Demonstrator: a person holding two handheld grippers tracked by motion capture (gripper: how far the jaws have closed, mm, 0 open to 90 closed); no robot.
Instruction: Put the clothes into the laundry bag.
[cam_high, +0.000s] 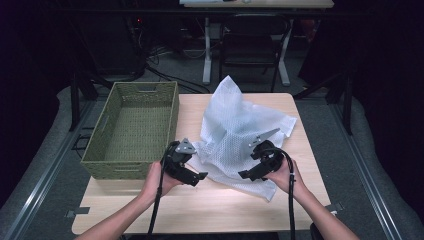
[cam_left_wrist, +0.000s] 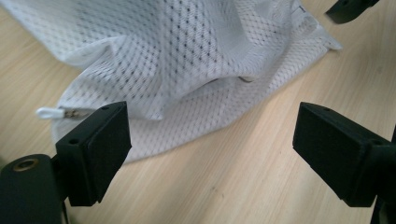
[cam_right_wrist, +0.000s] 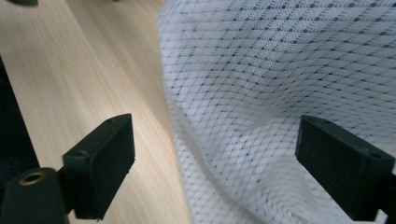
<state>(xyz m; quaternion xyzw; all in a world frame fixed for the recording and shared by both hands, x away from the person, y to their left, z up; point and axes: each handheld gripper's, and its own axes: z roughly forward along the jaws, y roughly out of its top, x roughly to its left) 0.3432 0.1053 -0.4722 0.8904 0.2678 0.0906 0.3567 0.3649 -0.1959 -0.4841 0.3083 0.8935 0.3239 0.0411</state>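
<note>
A crumpled white mesh bag (cam_high: 240, 130) lies on the wooden table (cam_high: 200, 210), one corner standing up at the back. My left gripper (cam_high: 198, 176) hovers open at the bag's front left edge, jaws pointing right. In the left gripper view the gripper (cam_left_wrist: 210, 140) has bare table and the bag's hem (cam_left_wrist: 187, 70) ahead of its wide jaws, and a white zipper pull (cam_left_wrist: 50, 112) lies at the left. My right gripper (cam_high: 246, 174) is open over the bag's front right part. In the right gripper view the gripper (cam_right_wrist: 215, 149) has mesh (cam_right_wrist: 280, 84) below its jaws, not pinched.
An empty green woven basket (cam_high: 120, 167) stands on the table's left half, close to my left hand. Bare wood runs along the front edge. Behind the table are a dark chair (cam_high: 250, 45) and white desk legs (cam_high: 206, 50).
</note>
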